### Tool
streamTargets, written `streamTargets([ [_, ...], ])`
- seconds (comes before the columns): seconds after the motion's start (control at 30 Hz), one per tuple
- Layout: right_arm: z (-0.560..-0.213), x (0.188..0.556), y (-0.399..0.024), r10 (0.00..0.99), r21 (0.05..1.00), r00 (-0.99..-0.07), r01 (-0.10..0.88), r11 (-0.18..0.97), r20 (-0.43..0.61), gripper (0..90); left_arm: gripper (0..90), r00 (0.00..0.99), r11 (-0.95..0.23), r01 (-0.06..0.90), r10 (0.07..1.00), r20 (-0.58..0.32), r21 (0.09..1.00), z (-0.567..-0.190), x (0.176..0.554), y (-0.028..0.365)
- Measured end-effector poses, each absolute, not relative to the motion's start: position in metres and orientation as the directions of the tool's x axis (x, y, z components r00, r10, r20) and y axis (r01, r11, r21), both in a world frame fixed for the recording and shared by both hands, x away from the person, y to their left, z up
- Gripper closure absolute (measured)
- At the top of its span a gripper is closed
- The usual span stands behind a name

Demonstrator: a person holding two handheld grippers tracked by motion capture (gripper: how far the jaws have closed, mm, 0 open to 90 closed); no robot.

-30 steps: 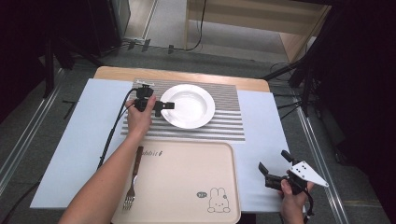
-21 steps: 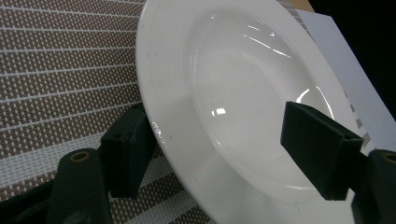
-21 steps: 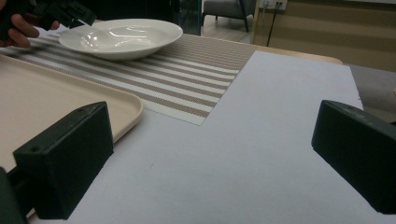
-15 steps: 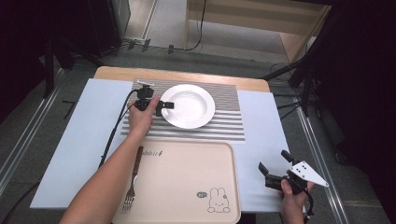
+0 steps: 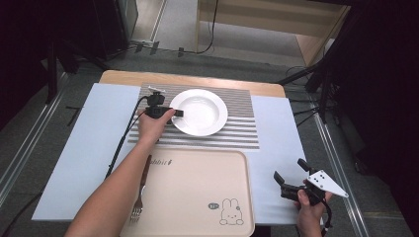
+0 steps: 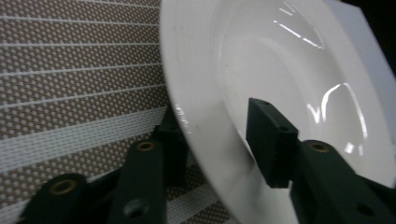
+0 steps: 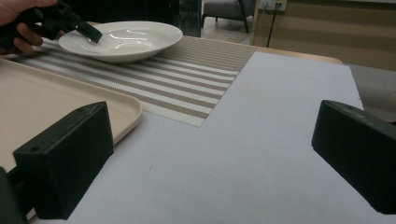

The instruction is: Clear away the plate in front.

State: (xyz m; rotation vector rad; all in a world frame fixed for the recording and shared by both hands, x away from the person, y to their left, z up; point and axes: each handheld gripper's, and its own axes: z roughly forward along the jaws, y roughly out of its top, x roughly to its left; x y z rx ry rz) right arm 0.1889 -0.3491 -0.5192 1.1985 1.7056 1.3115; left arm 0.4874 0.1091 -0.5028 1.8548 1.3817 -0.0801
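- The white plate [image 5: 198, 112] sits on the striped placemat [image 5: 237, 133] at the far middle of the table, beyond the beige tray [image 5: 197, 190].
- My left gripper [image 5: 170, 112] is at the plate's left rim. In the left gripper view, 1 jaw is under the rim [image 6: 196, 116] against the mat and the other is above it inside the bowl, so the rim lies between them. I judge the jaws narrow and straddling the rim, but I cannot tell if they have fully clamped on it.
- My right gripper [image 5: 289, 177] hangs near the table's right front corner, well apart from the plate, jaws wide with nothing between them.
- A fork [image 5: 140, 195] lies along the tray's left edge, partly under my left forearm.
- Risks from here, as I judge them:
  - The glazed rim looks slick; a 1-sided pinch could let the plate tip or slide out when lifted.
  - The lower jaw might catch the woven mat and drag it.
  - Swinging toward the tray, my forearm could knock the fork.
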Motion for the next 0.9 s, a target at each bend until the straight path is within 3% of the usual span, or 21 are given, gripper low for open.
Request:
streamTargets([
  [0.3, -0.519, 0.189, -0.348, 0.935, 0.960, -0.355, 0.268, 0.078, 0.023, 0.0, 63.5, 0.422, -0.083, 0.828, 0.744, -0.518, 0.555, -0.498, 0.485, 0.111],
  [0.63, -0.519, 0.188, -0.349, 0.935, 0.961, -0.353, 0.267, 0.077, 0.023, 0.0, 77.2, 0.509, -0.128, 0.775, 0.706, -0.492, 0.619, -0.481, 0.472, 0.100],
  [0.9, -0.519, 0.188, -0.349, 0.935, 0.961, -0.353, 0.264, 0.078, 0.021, 0.0, 80.8, 0.476, -0.062, 0.787, 0.694, -0.540, 0.614, -0.477, 0.471, 0.102],
])
